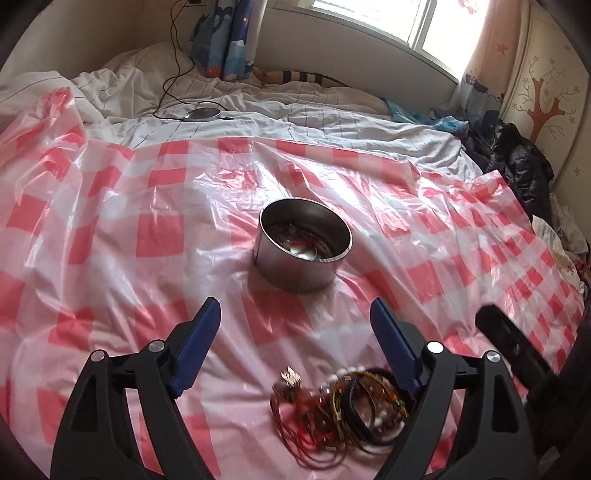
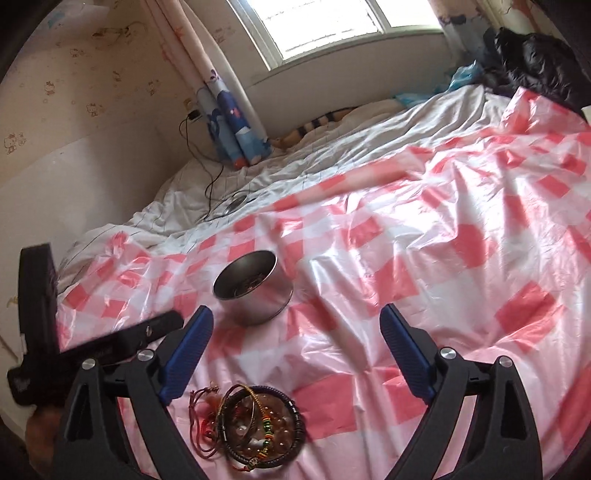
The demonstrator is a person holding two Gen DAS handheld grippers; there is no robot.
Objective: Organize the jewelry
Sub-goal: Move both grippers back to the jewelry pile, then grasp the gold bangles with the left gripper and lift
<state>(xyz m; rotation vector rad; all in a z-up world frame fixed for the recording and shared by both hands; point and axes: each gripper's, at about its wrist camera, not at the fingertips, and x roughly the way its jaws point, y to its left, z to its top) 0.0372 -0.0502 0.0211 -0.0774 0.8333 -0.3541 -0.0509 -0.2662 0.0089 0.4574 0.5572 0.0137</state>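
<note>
A bed [image 1: 332, 129] in white bedding is overlaid by a pink-checked plastic sheet [image 1: 110, 229]; daylight is admitted through a window [image 2: 325, 26] flanked by patterned curtains [image 2: 236, 122].

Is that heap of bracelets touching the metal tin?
Apart. The right wrist view shows checkered plastic sheet between the bracelet pile and the metal tin.

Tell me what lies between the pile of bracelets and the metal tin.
Nothing but bare pink-checked plastic sheet. In both wrist views the bracelet pile lies near the camera, the metal tin farther out, and only wrinkled sheet between them.
</note>
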